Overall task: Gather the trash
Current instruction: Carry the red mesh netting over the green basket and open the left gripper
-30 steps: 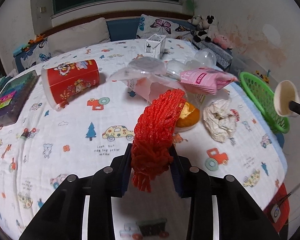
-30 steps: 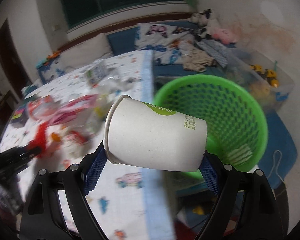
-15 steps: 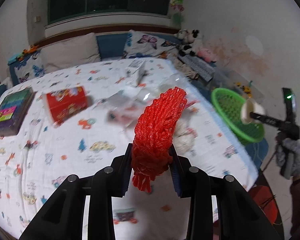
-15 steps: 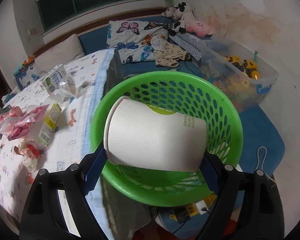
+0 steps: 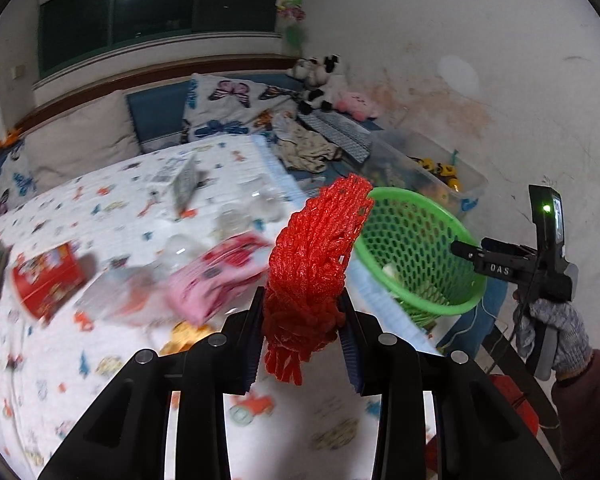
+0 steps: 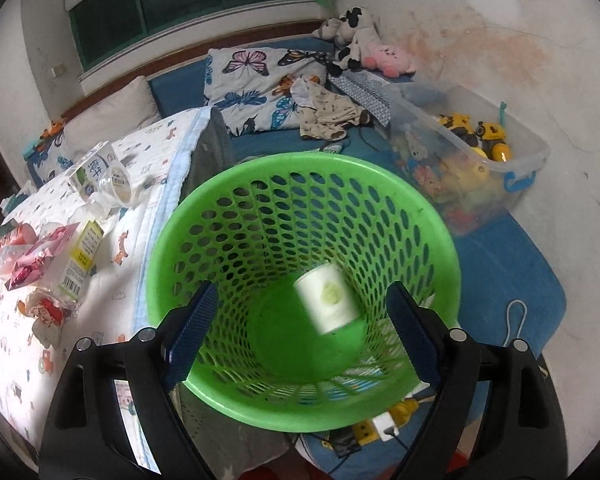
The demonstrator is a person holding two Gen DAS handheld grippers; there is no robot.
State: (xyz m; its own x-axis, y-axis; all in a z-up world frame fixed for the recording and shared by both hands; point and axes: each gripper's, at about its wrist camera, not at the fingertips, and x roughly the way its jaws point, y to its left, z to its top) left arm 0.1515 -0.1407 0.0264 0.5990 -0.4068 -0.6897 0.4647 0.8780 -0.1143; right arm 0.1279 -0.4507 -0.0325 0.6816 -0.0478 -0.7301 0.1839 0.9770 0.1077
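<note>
1. Left gripper pinches the red foam fruit net above the bed's edge; we carry it over the green basket before letting go.
2. Right gripper stands wide and empty over the basket; paper cup lies inside.
3. Bed litter is blurred; basket floor partly hidden.

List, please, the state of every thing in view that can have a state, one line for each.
Left hand-held gripper: shut on the red foam net.
Right hand-held gripper: open, holding nothing.
Paper cup: loose inside the green basket, blurred.
Green basket: upright beside the bed.
Red snack tub: lying on its side on the bed.
</note>
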